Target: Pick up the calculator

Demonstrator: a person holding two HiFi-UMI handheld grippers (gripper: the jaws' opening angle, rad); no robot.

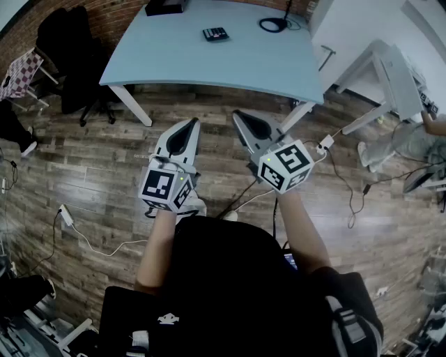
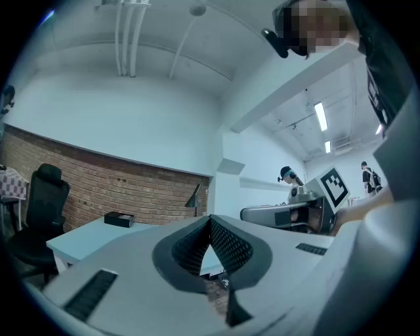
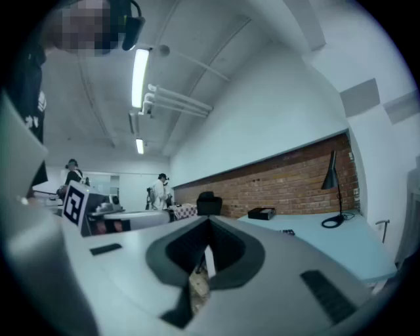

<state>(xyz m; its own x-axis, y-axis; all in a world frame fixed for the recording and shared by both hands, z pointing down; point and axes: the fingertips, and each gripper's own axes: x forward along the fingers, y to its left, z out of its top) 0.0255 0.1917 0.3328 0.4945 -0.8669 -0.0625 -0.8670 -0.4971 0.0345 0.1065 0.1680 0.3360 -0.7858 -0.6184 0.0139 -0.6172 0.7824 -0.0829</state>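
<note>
The calculator (image 1: 215, 33) is a small dark slab lying flat on the far part of the light blue table (image 1: 174, 59); in the right gripper view the calculator (image 3: 287, 232) shows as a thin dark strip on the tabletop. Both grippers hover level over the wooden floor, short of the table's near edge and well apart from the calculator. My left gripper (image 1: 192, 123) is shut with nothing in it, its tips meeting in the left gripper view (image 2: 210, 220). My right gripper (image 1: 237, 114) is also shut and empty, as its own view (image 3: 209, 223) shows.
A black box (image 1: 166, 7) and a desk lamp's round base (image 1: 274, 24) stand at the table's back. A black office chair (image 1: 73, 49) is left of the table, a white desk (image 1: 376, 56) to its right. Cables and a power strip (image 1: 67, 216) trail over the floor. People stand far off.
</note>
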